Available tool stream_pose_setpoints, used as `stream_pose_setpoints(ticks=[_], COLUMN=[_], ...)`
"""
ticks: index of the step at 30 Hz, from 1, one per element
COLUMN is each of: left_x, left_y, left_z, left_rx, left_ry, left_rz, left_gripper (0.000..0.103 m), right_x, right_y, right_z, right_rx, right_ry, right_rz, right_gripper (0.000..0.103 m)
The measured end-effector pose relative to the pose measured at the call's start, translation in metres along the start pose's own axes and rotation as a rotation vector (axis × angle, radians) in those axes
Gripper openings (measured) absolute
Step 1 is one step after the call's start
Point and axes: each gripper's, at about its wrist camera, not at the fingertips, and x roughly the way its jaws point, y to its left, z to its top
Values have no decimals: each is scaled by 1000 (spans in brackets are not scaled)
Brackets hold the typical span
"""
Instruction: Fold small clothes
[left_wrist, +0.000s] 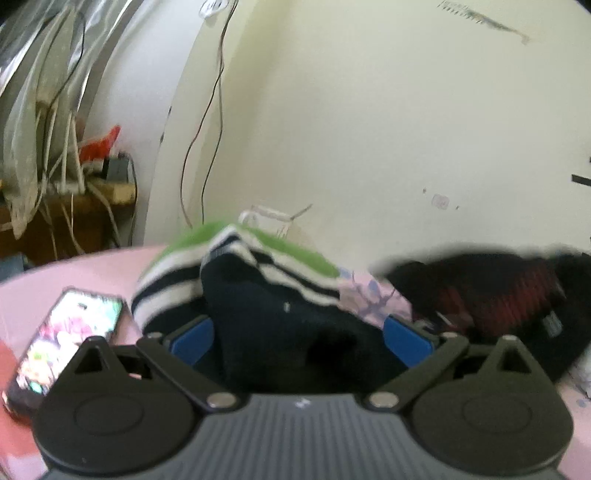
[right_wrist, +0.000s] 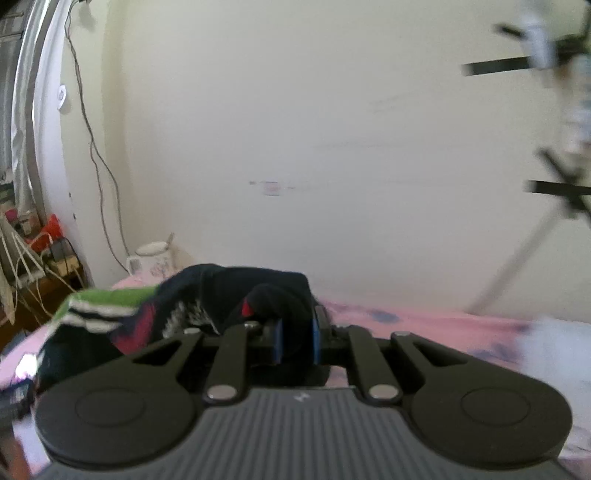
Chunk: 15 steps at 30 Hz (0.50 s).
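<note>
A small navy garment (left_wrist: 280, 317) with green and white stripes is bunched up on the pink bed sheet (left_wrist: 74, 269). It fills the gap between the wide-apart blue pads (left_wrist: 192, 341) of my left gripper (left_wrist: 299, 343), which stands open around it. In the right wrist view the same garment (right_wrist: 207, 291) is lifted off the bed. My right gripper (right_wrist: 297, 343) is shut on a navy fold of it. Its green striped end (right_wrist: 103, 306) droops to the left, with a red patch showing beneath.
A lit phone (left_wrist: 70, 332) lies on the sheet at the left. A black and red garment (left_wrist: 509, 295) is heaped at the right. A white mug (right_wrist: 153, 258) stands by the wall. A cluttered shelf with cables (left_wrist: 74, 177) lies beyond the bed's left edge.
</note>
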Motion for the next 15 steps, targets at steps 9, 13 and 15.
stream_pose_setpoints(ticks=[9,13,15], left_x=[4,2,-1], left_y=[-33,-42,-44], left_z=[13,5,4], left_rx=[58,82,84], left_ry=[-29,-9,0], left_rz=[-90,-97,-94], left_gripper=[101,101,101], right_x=[-52,-31,-11], right_y=[-41,28,55], right_z=[-68,-77,-83], right_rx=[-170,-319,-374], right_ry=[51,32,26], right_rz=[-381,-141,-57], right_gripper=[58,65,68])
